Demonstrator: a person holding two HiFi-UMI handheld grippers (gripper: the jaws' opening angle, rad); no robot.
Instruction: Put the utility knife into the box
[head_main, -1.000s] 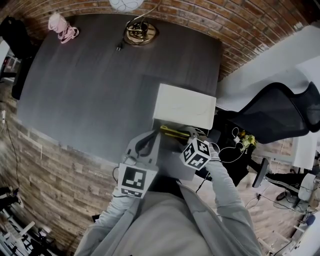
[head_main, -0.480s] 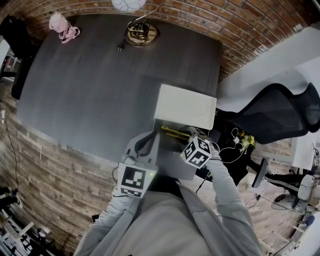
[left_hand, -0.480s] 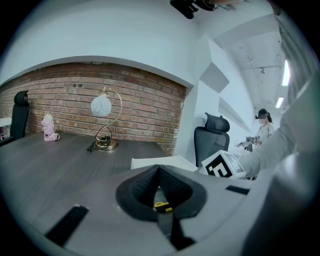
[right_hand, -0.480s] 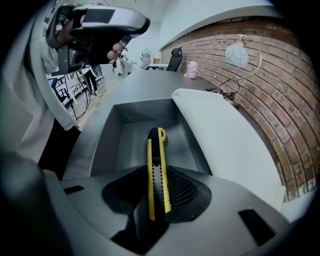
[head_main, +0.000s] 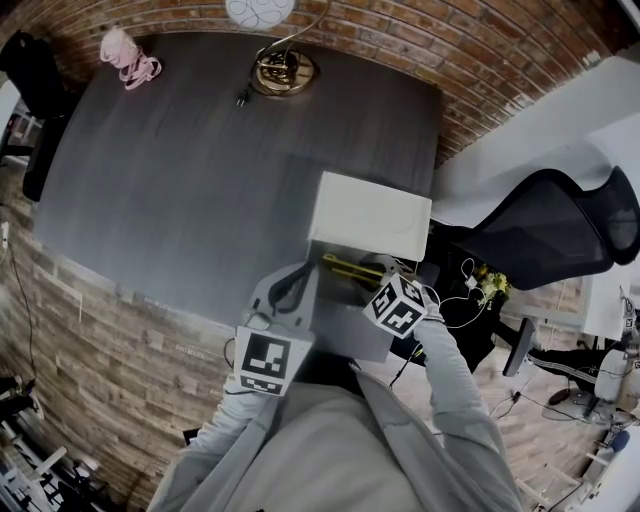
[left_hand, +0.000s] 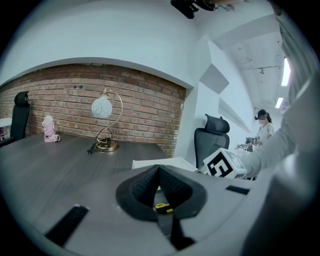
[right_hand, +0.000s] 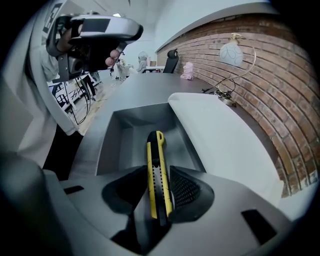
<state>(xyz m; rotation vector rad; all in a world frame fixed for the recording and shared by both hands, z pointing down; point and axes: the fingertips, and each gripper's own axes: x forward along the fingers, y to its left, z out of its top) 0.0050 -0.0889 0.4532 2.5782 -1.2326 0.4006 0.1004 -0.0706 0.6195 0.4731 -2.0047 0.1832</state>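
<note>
Delivery is the step in hand: the right hand-held gripper (right_hand: 157, 172) is clamped on the yellow-and-black utility knife (right_hand: 155, 148), its jaws pinching the handle from both sides, with the far end of the tool reaching out over the hollow of the open grey box (right_hand: 118, 136). From the head view the knife lies crosswise above the box's far end, just beside the white lid (head_main: 372, 213) that stands folded back behind it. Whether the knife touches the box floor cannot be told from here; it looks to be held just above it. The left hand-held gripper (left_hand: 159, 173) has its jaws together with nothing between them, and sits near the box's near-left corner at the edge of the dark grey surface (head_main: 180, 170). It takes no part in the carry. A brass desk lamp (head_main: 281, 66) stands well apart at the far edge, out of the way. The task looks nearly done. The next move likely calls for lowering the knife until it rests flat on the box floor, then parting the jaws and lifting straight up so the pads do not drag the tool back out or knock the lid.
</note>
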